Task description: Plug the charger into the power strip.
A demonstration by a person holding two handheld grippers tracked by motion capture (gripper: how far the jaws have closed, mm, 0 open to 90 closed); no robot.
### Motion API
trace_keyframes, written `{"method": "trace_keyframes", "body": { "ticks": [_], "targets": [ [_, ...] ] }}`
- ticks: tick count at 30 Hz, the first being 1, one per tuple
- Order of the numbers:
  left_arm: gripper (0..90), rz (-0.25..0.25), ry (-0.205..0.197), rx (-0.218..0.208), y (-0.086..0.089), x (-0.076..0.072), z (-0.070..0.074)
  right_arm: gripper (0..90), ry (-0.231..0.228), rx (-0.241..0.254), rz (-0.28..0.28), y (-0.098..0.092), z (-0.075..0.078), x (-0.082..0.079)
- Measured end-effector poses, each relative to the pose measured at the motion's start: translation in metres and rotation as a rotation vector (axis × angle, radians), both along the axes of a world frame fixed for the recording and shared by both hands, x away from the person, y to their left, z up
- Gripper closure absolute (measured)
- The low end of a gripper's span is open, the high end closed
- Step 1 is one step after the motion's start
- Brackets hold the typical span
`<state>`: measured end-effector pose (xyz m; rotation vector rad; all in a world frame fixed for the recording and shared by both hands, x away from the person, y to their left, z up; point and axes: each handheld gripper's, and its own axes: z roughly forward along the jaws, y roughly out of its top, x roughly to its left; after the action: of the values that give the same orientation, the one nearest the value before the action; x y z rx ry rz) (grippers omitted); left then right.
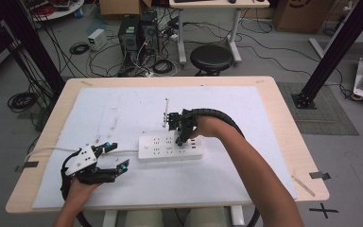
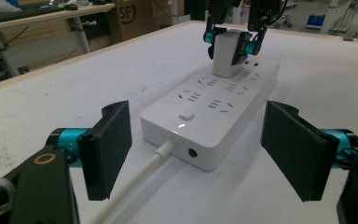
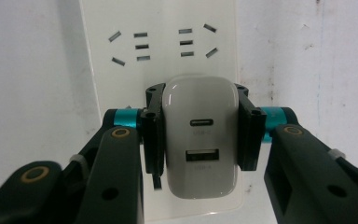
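A white power strip [image 1: 170, 147] lies on the white mat near the table's middle, its cable running off to the left. A white USB charger [image 3: 200, 140] stands on the strip [image 3: 163, 60], and my right gripper [image 3: 200, 135] is shut on its two sides, pointing straight down at it. In the left gripper view the charger [image 2: 227, 58] sits upright on the strip's far end [image 2: 214, 112] between the right gripper's pads. My left gripper [image 1: 114, 155] stands open just left of the strip's cable end, its pads [image 2: 109, 147] apart with nothing between them.
The white mat [image 1: 123, 109] covers most of the wooden table [image 1: 283, 123]. A thin white stick [image 1: 165, 111] lies on the mat behind the strip. A black stool [image 1: 211, 57] and cables stand on the floor beyond the far edge.
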<state>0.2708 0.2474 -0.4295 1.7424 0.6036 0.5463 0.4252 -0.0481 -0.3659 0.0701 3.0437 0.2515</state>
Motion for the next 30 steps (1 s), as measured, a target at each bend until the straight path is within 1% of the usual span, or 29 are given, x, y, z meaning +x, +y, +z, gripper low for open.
{"method": "trace_keyframes", "body": {
  "ticks": [1, 2, 3, 4, 5, 6, 7, 8, 9, 10, 11, 12, 13, 14, 15, 16, 17, 18, 19, 20, 21, 22, 23, 24, 26, 27, 28, 29, 30],
  "targets": [
    [24.7, -0.001, -0.001, 0.002, 0.000, 0.000, 0.001, 49.6, 0.000, 0.002, -0.019, -0.002, -0.001, 0.000],
    [24.7, -0.003, -0.002, 0.002, -0.001, 0.000, 0.002, 42.9, -0.011, -0.001, -0.047, -0.004, -0.003, -0.001],
    [24.7, -0.001, -0.003, 0.001, -0.001, 0.000, 0.003, 41.0, -0.007, 0.016, -0.080, -0.006, -0.003, -0.001],
    [24.7, -0.001, -0.002, -0.002, -0.001, 0.001, 0.004, 39.8, 0.003, 0.041, -0.101, -0.010, -0.002, -0.002],
    [24.7, -0.001, 0.000, -0.006, -0.002, 0.000, 0.005, 36.8, -0.006, 0.073, -0.121, -0.015, -0.001, -0.002],
    [24.7, 0.000, 0.000, -0.013, -0.003, 0.000, 0.005, 31.7, -0.005, 0.088, -0.148, -0.019, 0.001, -0.003],
    [24.7, 0.000, 0.001, -0.019, -0.003, 0.000, 0.005, 28.8, -0.006, 0.109, -0.184, -0.023, 0.003, -0.003],
    [24.7, 0.000, 0.001, -0.019, -0.003, 0.000, 0.005, 28.8, -0.006, 0.109, -0.184, -0.023, 0.003, -0.003],
    [24.7, -0.001, 0.006, -0.028, -0.006, 0.000, 0.004, 24.5, 0.020, 0.159, -0.232, -0.032, 0.006, -0.002],
    [24.7, -0.002, 0.007, -0.025, -0.007, 0.000, 0.004, 22.0, 0.028, 0.185, -0.246, -0.036, 0.007, -0.002],
    [24.7, -0.002, 0.007, -0.025, -0.007, 0.000, 0.004, 22.0, 0.028, 0.185, -0.246, -0.036, 0.007, -0.002],
    [24.7, -0.006, 0.007, -0.018, -0.009, 0.000, 0.004, 20.8, 0.037, 0.211, -0.275, -0.044, 0.010, -0.003],
    [24.7, -0.006, 0.007, -0.018, -0.009, 0.000, 0.004, 20.8, 0.037, 0.211, -0.275, -0.044, 0.010, -0.003],
    [24.7, -0.011, 0.010, -0.009, -0.011, -0.001, 0.005, 20.8, 0.028, 0.255, -0.302, -0.050, 0.011, -0.005],
    [24.7, -0.012, 0.011, -0.009, -0.011, -0.001, 0.006, 20.9, 0.040, 0.292, -0.325, -0.054, 0.013, -0.006],
    [24.7, -0.012, 0.010, -0.011, -0.012, -0.001, 0.007, 20.9, 0.066, 0.322, -0.349, -0.058, 0.015, -0.006],
    [24.8, -0.011, 0.008, -0.009, -0.012, -0.002, 0.008, 20.8, 0.081, 0.339, -0.377, -0.061, 0.016, -0.006],
    [24.7, -0.011, 0.007, -0.012, -0.012, -0.002, 0.009, 20.0, 0.077, 0.359, -0.387, -0.065, 0.018, -0.007],
    [24.7, -0.011, 0.007, -0.012, -0.012, -0.002, 0.009, 20.0, 0.077, 0.359, -0.387, -0.065, 0.018, -0.007],
    [24.8, -0.009, 0.009, -0.012, -0.011, -0.003, 0.011, 16.4, 0.074, 0.406, -0.391, -0.072, 0.021, -0.009],
    [24.8, -0.009, 0.009, -0.012, -0.011, -0.003, 0.011, 16.4, 0.074, 0.406, -0.391, -0.072, 0.021, -0.009],
    [24.8, -0.009, 0.009, -0.012, -0.011, -0.003, 0.011, 16.4, 0.067, 0.422, -0.393, -0.075, 0.023, -0.011],
    [24.8, -0.009, 0.009, -0.011, -0.012, -0.004, 0.012, 15.3, 0.048, 0.448, -0.400, -0.081, 0.026, -0.014],
    [24.8, -0.009, 0.008, -0.010, -0.012, -0.004, 0.012, 12.8, 0.038, 0.456, -0.401, -0.083, 0.026, -0.015],
    [24.9, -0.010, 0.009, -0.009, -0.013, -0.004, 0.012, 12.4, 0.031, 0.460, -0.411, -0.085, 0.027, -0.017],
    [24.9, -0.010, 0.011, -0.009, -0.013, -0.004, 0.012, 12.2, 0.010, 0.457, -0.419, -0.087, 0.028, -0.019],
    [24.9, -0.010, 0.011, -0.009, -0.013, -0.004, 0.012, 12.2, 0.010, 0.457, -0.419, -0.087, 0.028, -0.019],
    [24.9, -0.010, 0.011, -0.009, -0.013, -0.004, 0.012, 12.2, -0.005, 0.463, -0.427, -0.089, 0.029, -0.022],
    [24.9, -0.008, 0.014, -0.008, -0.014, -0.004, 0.012, 0.8, -0.028, 0.504, -0.425, -0.096, 0.033, -0.029]
  ]
}}
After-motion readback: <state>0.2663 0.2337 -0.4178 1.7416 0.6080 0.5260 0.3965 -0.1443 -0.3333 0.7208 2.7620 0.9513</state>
